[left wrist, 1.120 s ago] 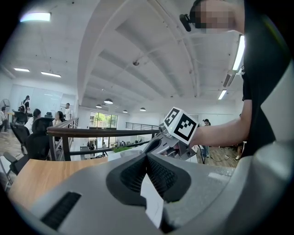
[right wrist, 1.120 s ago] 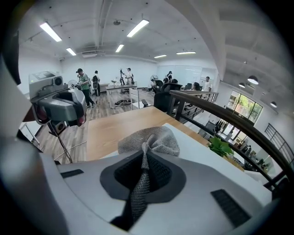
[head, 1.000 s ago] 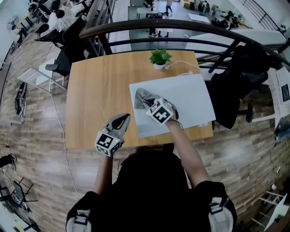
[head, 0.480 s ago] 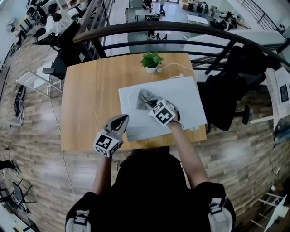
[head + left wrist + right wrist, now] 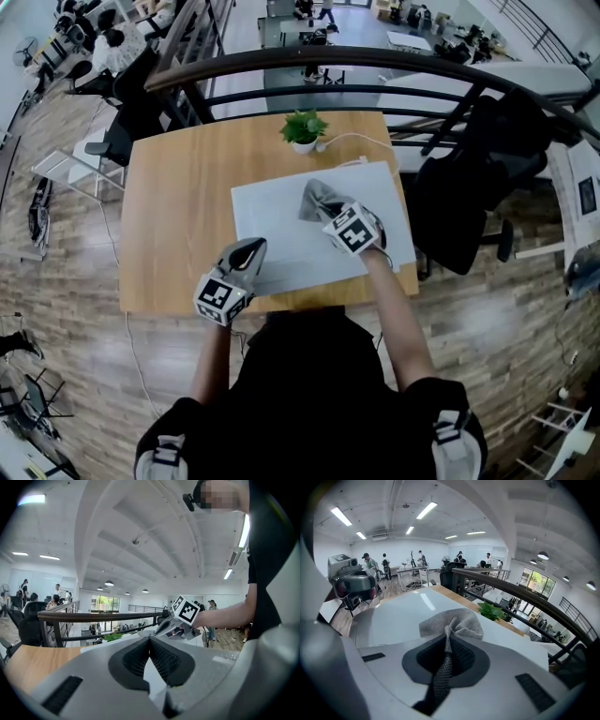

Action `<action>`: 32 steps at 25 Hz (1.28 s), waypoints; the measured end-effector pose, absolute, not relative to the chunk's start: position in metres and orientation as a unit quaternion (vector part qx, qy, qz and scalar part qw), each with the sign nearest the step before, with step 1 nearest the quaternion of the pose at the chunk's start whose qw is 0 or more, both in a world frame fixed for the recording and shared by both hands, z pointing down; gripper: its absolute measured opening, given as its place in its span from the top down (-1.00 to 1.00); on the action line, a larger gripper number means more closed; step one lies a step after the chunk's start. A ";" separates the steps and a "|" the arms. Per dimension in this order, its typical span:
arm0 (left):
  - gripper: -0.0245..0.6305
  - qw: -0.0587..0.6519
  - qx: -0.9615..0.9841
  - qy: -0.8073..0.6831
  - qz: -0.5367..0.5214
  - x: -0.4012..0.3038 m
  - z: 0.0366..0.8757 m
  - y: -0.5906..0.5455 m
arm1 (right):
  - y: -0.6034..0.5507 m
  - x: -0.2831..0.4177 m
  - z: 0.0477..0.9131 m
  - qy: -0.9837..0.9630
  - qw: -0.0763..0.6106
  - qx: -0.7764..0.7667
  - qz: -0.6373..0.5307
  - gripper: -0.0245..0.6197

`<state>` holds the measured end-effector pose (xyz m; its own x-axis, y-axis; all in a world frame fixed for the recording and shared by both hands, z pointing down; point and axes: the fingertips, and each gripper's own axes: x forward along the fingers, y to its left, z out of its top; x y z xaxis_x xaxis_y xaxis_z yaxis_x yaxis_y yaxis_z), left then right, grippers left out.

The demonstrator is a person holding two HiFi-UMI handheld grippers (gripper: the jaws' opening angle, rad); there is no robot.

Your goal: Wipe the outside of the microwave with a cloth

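The white microwave (image 5: 272,225) stands on the wooden table (image 5: 173,216), and I look down on its top. My right gripper (image 5: 336,214) is shut on a grey cloth (image 5: 319,198) that lies bunched on the top, right of its middle. In the right gripper view the cloth (image 5: 452,622) runs pinched between the jaws of that gripper (image 5: 447,638) and spreads over the microwave top (image 5: 391,616). My left gripper (image 5: 250,247) hovers shut and empty at the microwave's front left edge. The left gripper view shows this gripper (image 5: 150,639) with its jaws together and the right gripper (image 5: 180,620) beyond.
A small potted plant (image 5: 302,129) stands behind the microwave, with a white cable (image 5: 361,141) beside it. A dark railing (image 5: 375,61) runs past the table's far edge. A black chair draped with a dark garment (image 5: 469,187) stands at the table's right.
My right gripper has slid the cloth to the right across the microwave top, from its left part to right of the middle. The left gripper has stayed put.
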<state>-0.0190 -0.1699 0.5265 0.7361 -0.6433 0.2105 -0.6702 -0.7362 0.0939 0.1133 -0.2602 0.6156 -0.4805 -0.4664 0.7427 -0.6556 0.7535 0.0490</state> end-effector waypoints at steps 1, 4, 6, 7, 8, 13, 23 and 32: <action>0.92 0.082 0.928 -0.355 0.083 -0.016 0.526 -0.171 | -0.263 0.121 0.616 -0.850 0.389 0.333 0.122 0.89; 0.92 0.081 0.927 -0.358 0.083 -0.009 0.525 -0.172 | -0.276 0.145 0.611 -0.845 0.385 0.353 0.113 0.89; 0.92 0.075 0.927 -0.358 0.081 -0.005 0.524 -0.173 | -0.281 0.160 0.609 -0.843 0.380 0.364 0.114 0.89; 0.92 0.070 0.927 -0.358 0.081 -0.004 0.524 -0.174 | -0.284 0.167 0.608 -0.842 0.377 0.370 0.114 0.89; 0.92 0.069 0.927 -0.358 0.082 -0.003 0.524 -0.174 | -0.287 0.173 0.607 -0.841 0.374 0.375 0.113 0.89; 0.92 0.076 0.925 -0.363 0.084 0.005 0.525 -0.177 | -0.295 0.203 0.604 -0.833 0.370 0.395 0.112 0.89; 0.92 0.073 0.920 -0.374 0.089 0.004 0.524 -0.175 | -0.301 0.231 0.604 -0.824 0.373 0.413 0.109 0.89; 0.92 0.076 0.919 -0.377 0.090 0.007 0.522 -0.174 | -0.308 0.285 0.602 -0.799 0.377 0.454 0.117 0.89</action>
<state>0.0073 -0.1741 0.5222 0.7002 -0.6782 0.2232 -0.7057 -0.7048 0.0726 0.2849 -0.3080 0.6022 -0.3034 -0.6381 0.7076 -0.8137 0.5600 0.1561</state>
